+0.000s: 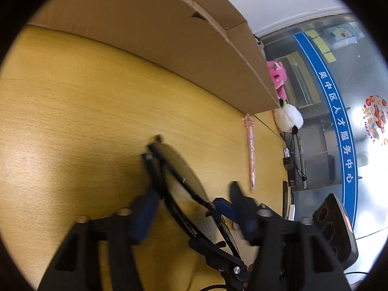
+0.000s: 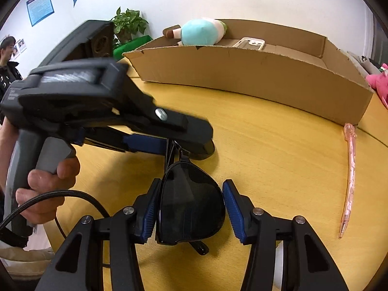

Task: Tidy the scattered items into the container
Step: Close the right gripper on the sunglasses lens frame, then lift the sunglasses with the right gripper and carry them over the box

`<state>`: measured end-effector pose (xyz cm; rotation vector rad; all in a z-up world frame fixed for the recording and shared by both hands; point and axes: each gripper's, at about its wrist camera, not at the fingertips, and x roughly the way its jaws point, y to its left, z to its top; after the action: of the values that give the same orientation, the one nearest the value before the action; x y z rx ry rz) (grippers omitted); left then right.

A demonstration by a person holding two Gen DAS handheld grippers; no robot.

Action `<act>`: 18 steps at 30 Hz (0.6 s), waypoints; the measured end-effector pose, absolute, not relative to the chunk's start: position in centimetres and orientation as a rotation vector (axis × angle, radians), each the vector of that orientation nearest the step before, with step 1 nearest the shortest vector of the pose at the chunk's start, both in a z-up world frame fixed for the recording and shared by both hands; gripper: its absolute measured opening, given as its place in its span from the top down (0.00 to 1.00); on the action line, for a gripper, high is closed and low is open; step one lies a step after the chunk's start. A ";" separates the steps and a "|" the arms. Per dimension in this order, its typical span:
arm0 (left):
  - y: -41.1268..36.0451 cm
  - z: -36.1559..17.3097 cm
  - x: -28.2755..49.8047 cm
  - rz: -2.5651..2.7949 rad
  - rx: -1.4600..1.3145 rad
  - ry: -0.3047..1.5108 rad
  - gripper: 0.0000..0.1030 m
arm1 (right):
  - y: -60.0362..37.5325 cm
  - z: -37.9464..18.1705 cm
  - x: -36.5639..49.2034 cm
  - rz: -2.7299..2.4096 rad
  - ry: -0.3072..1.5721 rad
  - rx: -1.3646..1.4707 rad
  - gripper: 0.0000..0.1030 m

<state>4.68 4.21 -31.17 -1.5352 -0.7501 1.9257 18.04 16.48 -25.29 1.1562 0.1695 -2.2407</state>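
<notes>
Black sunglasses [image 2: 191, 201] lie on the yellow wooden table [image 2: 278, 160]. In the right wrist view my right gripper [image 2: 189, 212] is open, one blue pad on each side of a dark lens. My left gripper [image 2: 169, 145] reaches in from the left and sits over the far end of the sunglasses. In the left wrist view the sunglasses [image 1: 179, 174] lie between the left gripper's [image 1: 194, 206] parted blue pads, and the right gripper's finger [image 1: 242, 206] is close by. A pink pen [image 2: 350, 179] lies to the right; it also shows in the left wrist view [image 1: 251, 152]. The cardboard box [image 2: 254, 77] stands behind.
The box holds a teal plush toy [image 2: 201, 31] and a white phone case [image 2: 251, 43]. A pink plush [image 2: 379, 83] lies past the box's right end. A white plush [image 1: 288, 117] sits at the table's edge. A potted plant [image 2: 128, 24] stands behind the table on the left.
</notes>
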 end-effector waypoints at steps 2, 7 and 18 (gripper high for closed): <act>4.0 -31.5 4.6 1.912 -1.544 -0.763 0.66 | 16.4 -25.5 18.0 -2.238 0.188 1.173 0.47; 4.3 -31.1 4.6 1.915 -1.527 -0.741 0.67 | 16.2 -25.4 18.3 -2.234 0.202 1.177 0.47; 4.7 -25.0 4.5 1.990 -1.364 -0.620 0.67 | 16.3 -21.9 16.8 -2.267 0.218 1.070 0.47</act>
<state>4.45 4.70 -25.00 -1.3637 -0.6198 1.9897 16.83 16.28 -21.90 1.0697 0.2180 -2.2673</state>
